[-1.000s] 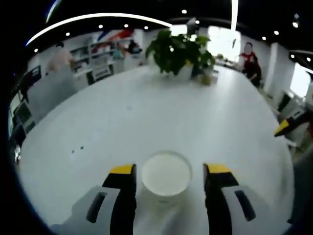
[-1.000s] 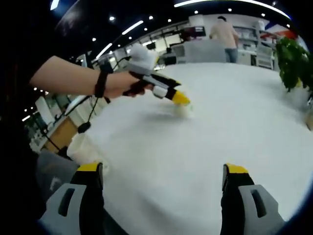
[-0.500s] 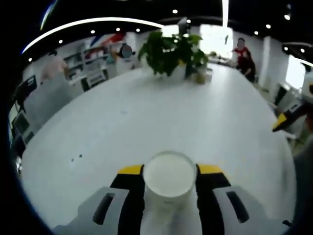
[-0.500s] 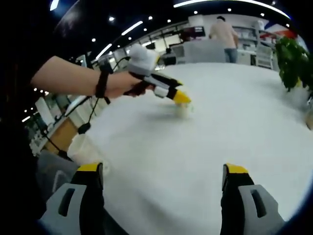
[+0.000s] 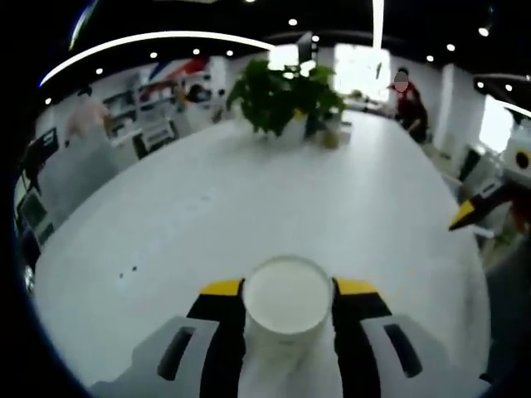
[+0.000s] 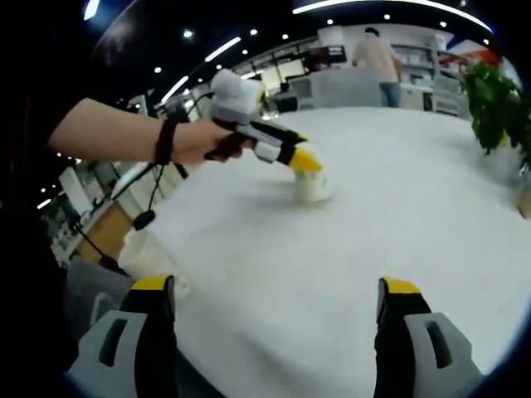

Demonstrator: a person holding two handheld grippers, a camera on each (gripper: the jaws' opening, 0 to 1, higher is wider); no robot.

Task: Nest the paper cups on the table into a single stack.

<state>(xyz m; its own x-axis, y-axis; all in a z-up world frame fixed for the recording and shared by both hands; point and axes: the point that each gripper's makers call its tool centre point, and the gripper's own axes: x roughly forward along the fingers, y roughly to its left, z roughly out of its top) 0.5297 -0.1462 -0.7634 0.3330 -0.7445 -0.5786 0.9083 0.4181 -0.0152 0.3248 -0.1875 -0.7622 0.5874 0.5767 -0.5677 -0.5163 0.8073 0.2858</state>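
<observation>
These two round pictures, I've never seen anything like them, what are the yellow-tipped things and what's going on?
A person holds a hand tool with two jaws in each hand, and a fisheye camera rides on each tool, looking along its jaws.

In the left gripper view, the left gripper is shut on a paper cup, seen from above. The right gripper view looks across the white table and shows that tool from the side, in the person's hand, with the cup at its yellow tip. The right gripper is open and holds nothing; a second cup stands near the table's edge by its left jaw.

A potted plant stands farther along the table, and people are in the room behind.
</observation>
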